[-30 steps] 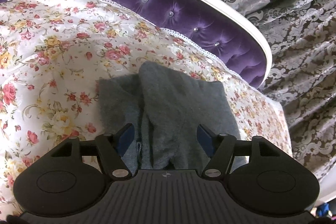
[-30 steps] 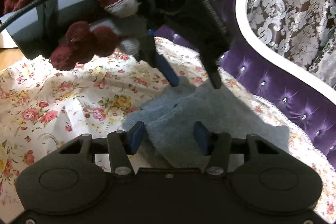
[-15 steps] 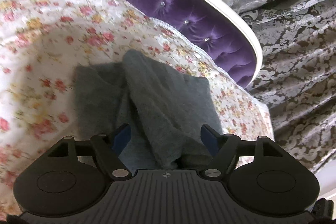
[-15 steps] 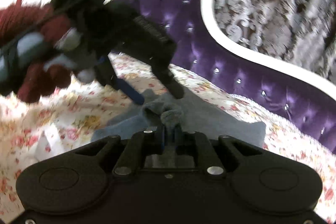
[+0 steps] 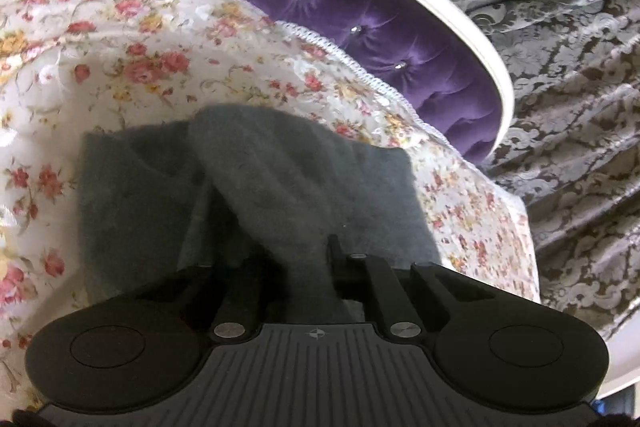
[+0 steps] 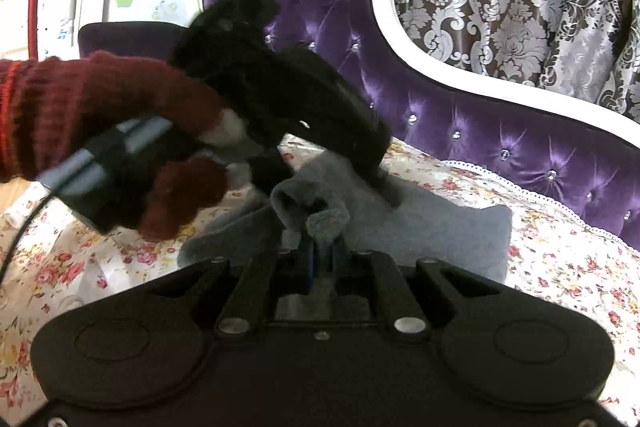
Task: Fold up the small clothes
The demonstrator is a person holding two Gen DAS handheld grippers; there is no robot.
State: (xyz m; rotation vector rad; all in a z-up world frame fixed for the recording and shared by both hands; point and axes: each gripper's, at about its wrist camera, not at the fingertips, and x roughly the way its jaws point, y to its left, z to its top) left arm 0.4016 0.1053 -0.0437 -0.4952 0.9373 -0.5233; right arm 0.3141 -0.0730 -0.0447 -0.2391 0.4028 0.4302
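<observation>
A small grey knitted garment (image 5: 248,187) lies partly folded on the flowered bed cover (image 5: 120,39). It also shows in the right wrist view (image 6: 432,227). My left gripper (image 5: 296,259) is shut on a raised fold of the garment's near edge. From the right wrist view the left gripper (image 6: 344,187) reaches down onto the cloth, held by a hand in a dark red glove (image 6: 120,115). My right gripper (image 6: 324,259) is shut on a bunched grey edge and lifts it slightly.
A purple tufted headboard with a white frame (image 6: 460,83) curves behind the bed. Patterned grey curtains (image 5: 560,67) hang beyond it. The bed's edge (image 5: 520,235) drops off at the right in the left wrist view.
Both grippers have closed on the grey garment: the right one half a second ago, the left one just now. Both have lifted the cloth's near edge slightly.
</observation>
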